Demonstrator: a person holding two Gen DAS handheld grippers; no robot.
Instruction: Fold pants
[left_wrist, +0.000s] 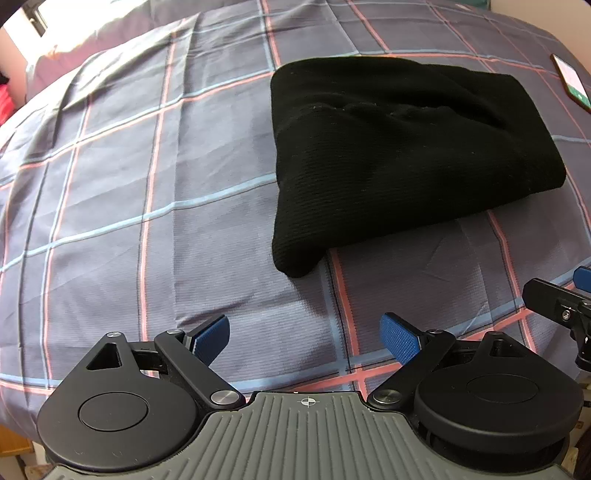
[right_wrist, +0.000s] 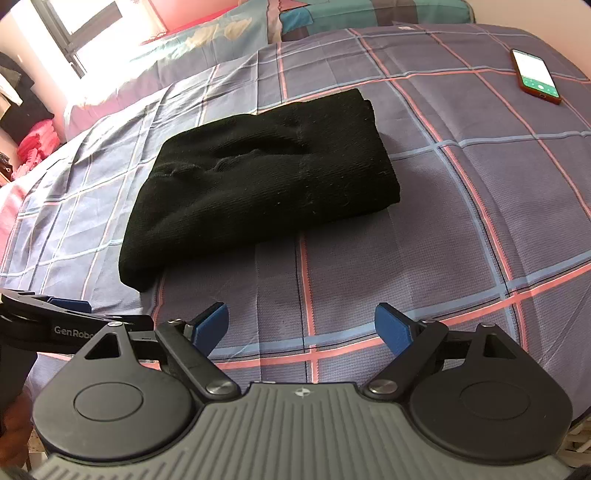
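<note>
Phone (left_wrist: 571, 83) cut by the frame edge; pants (left_wrist: 399, 155) inner layers hidden.

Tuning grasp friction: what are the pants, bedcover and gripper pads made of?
Pants: black ribbed knit, matte, soft-looking. Bedcover: thin woven plaid cloth, creased, probably cotton. Pads: blue, fine-textured, likely rubber; both grippers open, left gripper, right gripper.

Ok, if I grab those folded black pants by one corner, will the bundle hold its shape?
Probably not. The black pants look like soft ribbed knit in loose stacked layers, so a one-corner lift would likely let them droop and unfold. They should slide easily on the smooth plaid bedsheet. Both hand-held grippers, left and right, are open and empty.
</note>
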